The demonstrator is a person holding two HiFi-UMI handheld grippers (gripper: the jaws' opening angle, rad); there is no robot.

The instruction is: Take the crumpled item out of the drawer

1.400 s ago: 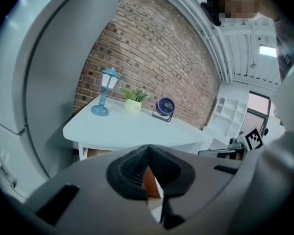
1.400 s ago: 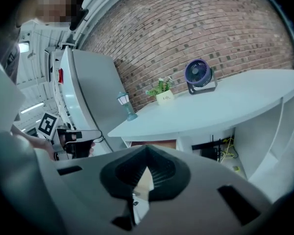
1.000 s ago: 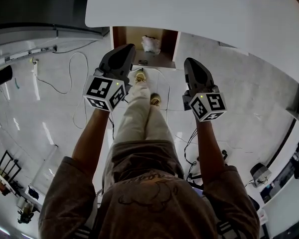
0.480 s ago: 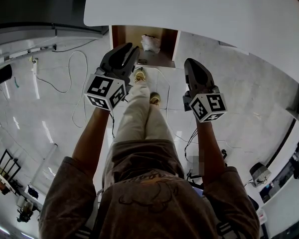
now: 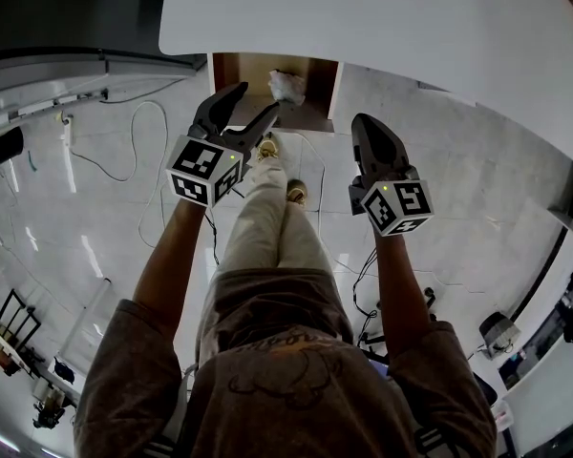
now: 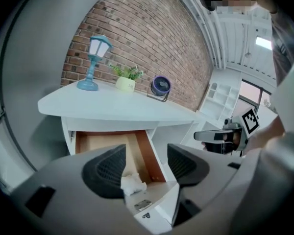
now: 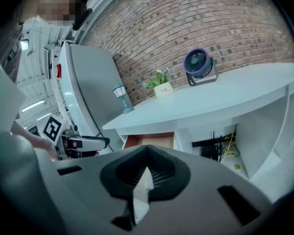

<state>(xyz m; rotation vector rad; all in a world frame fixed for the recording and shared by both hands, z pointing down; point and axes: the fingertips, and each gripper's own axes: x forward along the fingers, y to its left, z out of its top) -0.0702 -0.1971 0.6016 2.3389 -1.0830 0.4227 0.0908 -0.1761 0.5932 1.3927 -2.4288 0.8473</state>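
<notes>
The open wooden drawer (image 5: 251, 68) under the white desk holds a crumpled white item (image 5: 286, 86), also seen near the drawer's front (image 6: 133, 184). My left gripper (image 5: 258, 101) hovers just short of the drawer, its jaws opening with nothing between them. In the left gripper view the crumpled item lies beyond the left gripper (image 6: 146, 166), low near the left pad. My right gripper (image 5: 366, 127) hangs to the right of the drawer, shut and empty. In the right gripper view the right gripper's (image 7: 146, 173) pads meet, and the drawer (image 7: 149, 141) shows beyond them.
The white desk top (image 5: 382, 17) carries a blue lamp (image 6: 95, 62), a small potted plant (image 6: 126, 80) and a fan (image 6: 160, 87) against a brick wall. A tall grey cabinet (image 7: 88, 92) stands left of the desk. Cables (image 5: 143, 151) lie on the floor; the person's legs (image 5: 267, 227) are below the grippers.
The left gripper's jaws have gone from shut to wide apart, and it has edged forward toward the drawer. The right gripper has stayed put.
</notes>
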